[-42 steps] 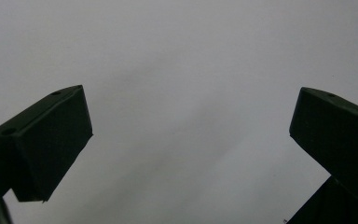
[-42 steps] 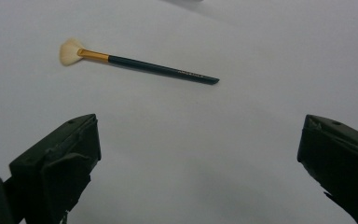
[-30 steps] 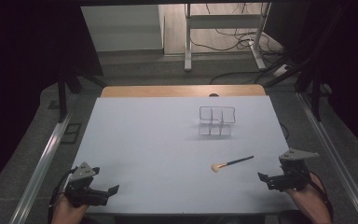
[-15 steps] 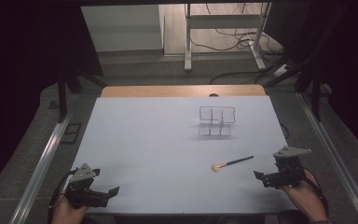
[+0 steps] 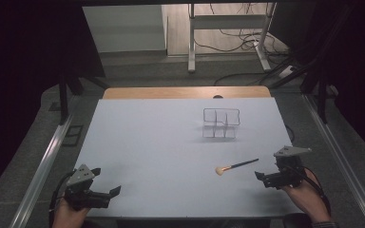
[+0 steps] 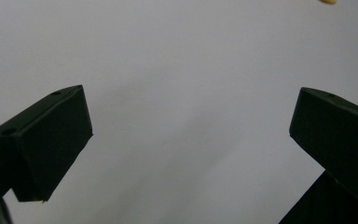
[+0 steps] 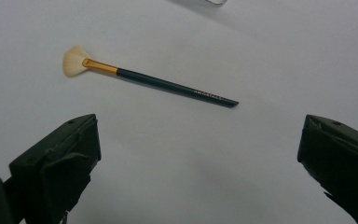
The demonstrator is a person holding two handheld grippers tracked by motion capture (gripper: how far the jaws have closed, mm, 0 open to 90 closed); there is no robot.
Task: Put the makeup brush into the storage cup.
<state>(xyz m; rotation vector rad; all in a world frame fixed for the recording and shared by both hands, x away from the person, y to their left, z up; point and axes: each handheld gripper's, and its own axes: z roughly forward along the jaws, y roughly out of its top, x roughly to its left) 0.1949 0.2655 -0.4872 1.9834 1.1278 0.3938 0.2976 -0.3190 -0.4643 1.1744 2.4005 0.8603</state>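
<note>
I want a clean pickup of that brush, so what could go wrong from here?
The brush is thin and lies flat on the table, so the open right gripper could slide over it or roll it. Closing near the soft bristles could crush them. The clear organizer stands just beyond.

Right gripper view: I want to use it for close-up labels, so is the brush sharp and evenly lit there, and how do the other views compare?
Right gripper view: the brush is crisp, with a thin shadow and mild darkening at the corners. Left gripper view: the near jaws look soft and the white table shades unevenly. High view: the table is bright, the surroundings dark, and the clear organizer is faint.
</note>
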